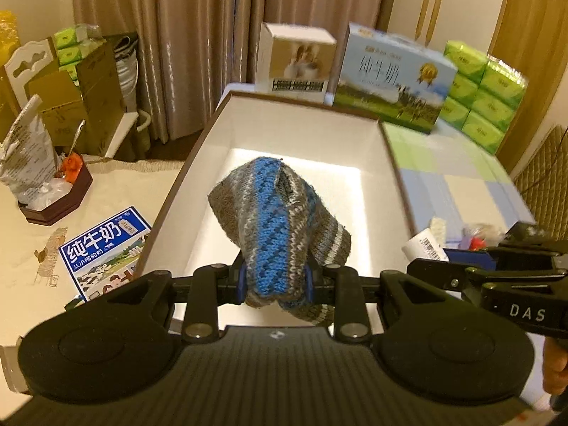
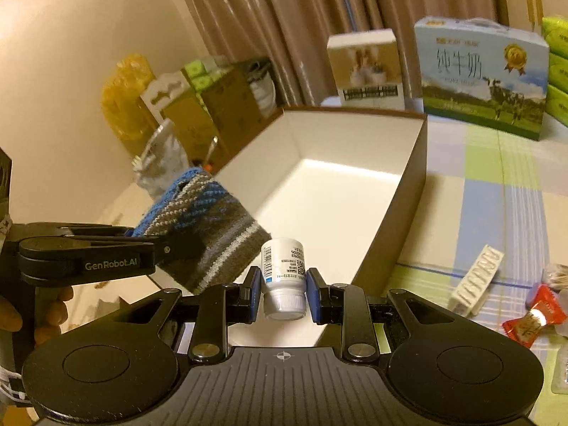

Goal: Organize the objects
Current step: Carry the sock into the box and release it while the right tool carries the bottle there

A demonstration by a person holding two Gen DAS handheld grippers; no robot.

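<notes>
The knitted sock (image 1: 280, 227), grey with a blue patterned band and pale stripes, is pinched between the blue pads of the left gripper (image 1: 275, 280) and hangs above the open box (image 1: 305, 131), over the near half of its white floor. Its toe end points toward the box's far wall; the cuff droops below the jaws on the near side. The small white bottle (image 2: 284, 277) is clamped cap-down toward the camera in the right gripper (image 2: 284, 289), whose jaws stand narrow around its body. The bottle sits above the box's near right corner, just inside the brown rim (image 2: 394, 220).

The box is wide, with white inner walls and a brown outer edge, and nothing lies on the part of its floor that shows. Beyond the box's far wall stand a small photo carton (image 1: 296, 58) and a pale blue milk carton (image 1: 394, 78), both close to the rim. Right of the box, on the checked cloth (image 2: 497, 195), lie a white ribbed piece (image 2: 475, 280) and a red candy wrapper (image 2: 536, 314), apart from the box wall. Left of the box lies a flat blue milk pack (image 1: 103, 248), its corner near the wall, and further left a dark tray of clutter (image 1: 56, 195).
</notes>
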